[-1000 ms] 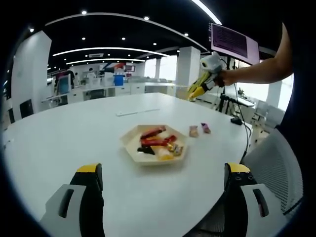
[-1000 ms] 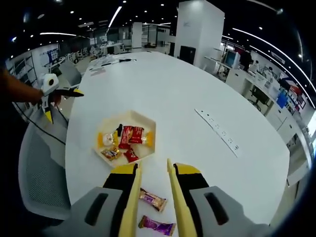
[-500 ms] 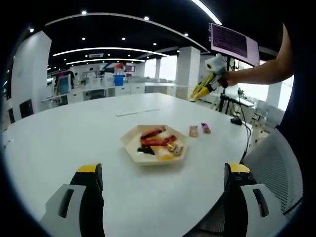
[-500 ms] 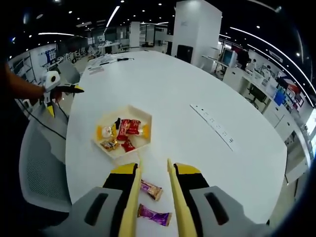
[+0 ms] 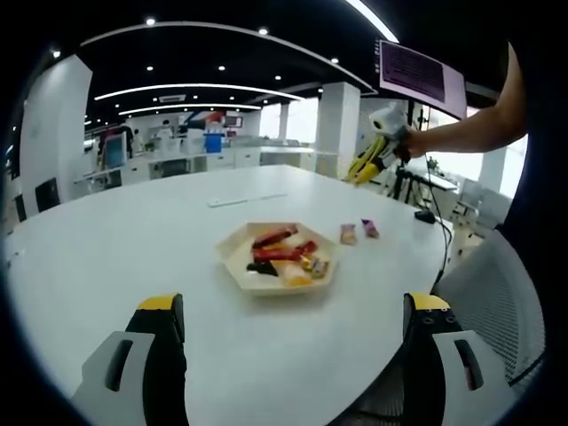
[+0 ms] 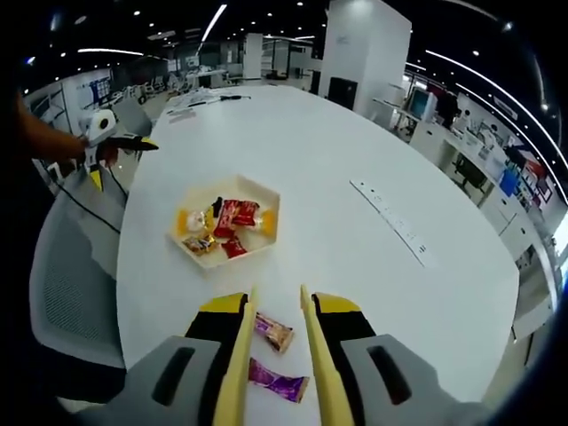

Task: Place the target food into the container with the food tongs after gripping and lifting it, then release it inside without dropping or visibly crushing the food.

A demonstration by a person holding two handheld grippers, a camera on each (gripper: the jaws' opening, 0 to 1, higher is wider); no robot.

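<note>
White counter (image 6: pixel 373 160), and the right tool (image 6: pixel 273 355) hangs over two wrapped snacks at 6 o'clock — brown bar (image 6: pixel 274 331) framed between its narrowly parted tong blades, nothing gripped. Hexagonal tray (image 6: pixel 267 238) waits at 11. Left tool (image 5: pixel 293 330) sits wide open, empty — parked out of the way, I'd guess.

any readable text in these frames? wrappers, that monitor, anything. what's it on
None readable.
Purple monitor: lines of text, too blurred.
Wrappers in hexagonal tray: print too small.
Two snack bars on the table between the right gripper tongs: no legible print.
</note>
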